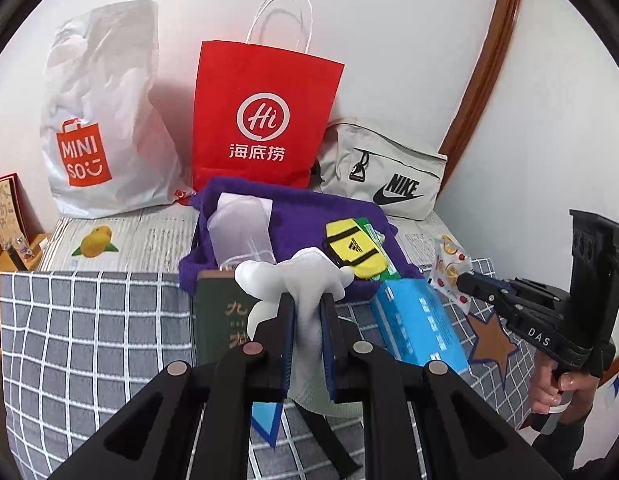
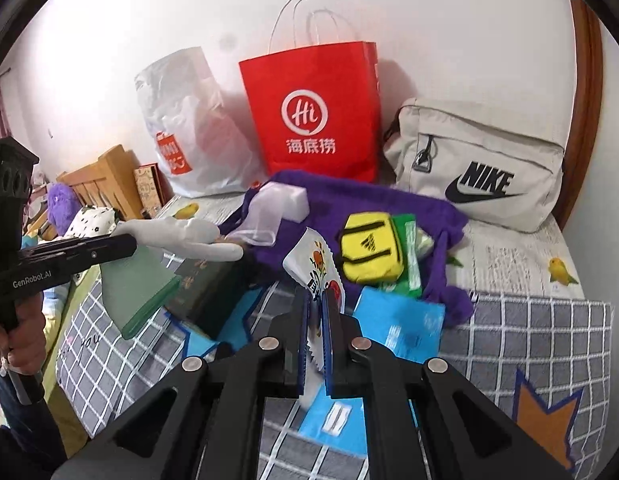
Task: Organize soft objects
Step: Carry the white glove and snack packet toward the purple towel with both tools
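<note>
Gripping a soft white cotton glove in your left tongs and a crinkly printed snack packet in your right tongs, you're above the bed. Plenty left: yellow pouch and blue packs remain around the purple fleece bag.

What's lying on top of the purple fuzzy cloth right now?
On the purple cloth lie a clear plastic bag with a white block, a small yellow pouch and a green packet partly under it. Whatever the pouch covers is hidden.
</note>
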Action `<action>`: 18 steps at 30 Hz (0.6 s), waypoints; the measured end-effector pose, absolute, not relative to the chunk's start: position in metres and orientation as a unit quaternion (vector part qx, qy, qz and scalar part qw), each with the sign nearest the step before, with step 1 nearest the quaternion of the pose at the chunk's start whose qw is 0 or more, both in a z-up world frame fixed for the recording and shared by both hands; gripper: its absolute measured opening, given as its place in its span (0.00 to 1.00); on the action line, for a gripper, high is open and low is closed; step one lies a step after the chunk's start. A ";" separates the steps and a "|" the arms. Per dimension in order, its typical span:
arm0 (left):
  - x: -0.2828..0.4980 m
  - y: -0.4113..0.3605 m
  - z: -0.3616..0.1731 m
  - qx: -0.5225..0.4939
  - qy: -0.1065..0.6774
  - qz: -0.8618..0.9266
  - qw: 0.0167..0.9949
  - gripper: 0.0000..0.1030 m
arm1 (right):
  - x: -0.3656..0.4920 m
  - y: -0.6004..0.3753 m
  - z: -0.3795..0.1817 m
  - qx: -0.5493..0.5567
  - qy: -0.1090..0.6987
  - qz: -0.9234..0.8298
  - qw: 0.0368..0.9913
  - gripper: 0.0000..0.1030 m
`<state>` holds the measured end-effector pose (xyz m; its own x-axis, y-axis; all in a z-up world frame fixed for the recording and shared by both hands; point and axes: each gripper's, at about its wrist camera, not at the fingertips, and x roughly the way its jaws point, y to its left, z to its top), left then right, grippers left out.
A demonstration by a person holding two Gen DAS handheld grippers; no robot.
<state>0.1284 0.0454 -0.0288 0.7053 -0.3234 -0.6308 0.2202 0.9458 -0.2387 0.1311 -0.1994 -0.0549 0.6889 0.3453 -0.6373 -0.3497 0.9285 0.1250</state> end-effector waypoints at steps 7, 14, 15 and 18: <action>0.165 0.043 -0.024 -0.065 0.360 -0.138 0.920 0.12 | 0.164 -0.204 -0.044 0.001 0.336 0.182 0.924 0.06; 0.203 0.036 -0.022 -0.057 0.365 -0.137 0.919 0.12 | 0.206 -0.206 -0.038 -0.006 0.334 0.168 0.928 0.06; 0.208 0.035 -0.021 -0.056 0.364 -0.137 0.919 0.12 | 0.210 -0.207 -0.038 -0.006 0.334 0.167 0.928 0.06; 0.226 0.032 -0.021 -0.053 0.367 -0.135 0.919 0.12 | 0.227 -0.209 -0.038 -0.012 0.333 0.158 0.930 0.06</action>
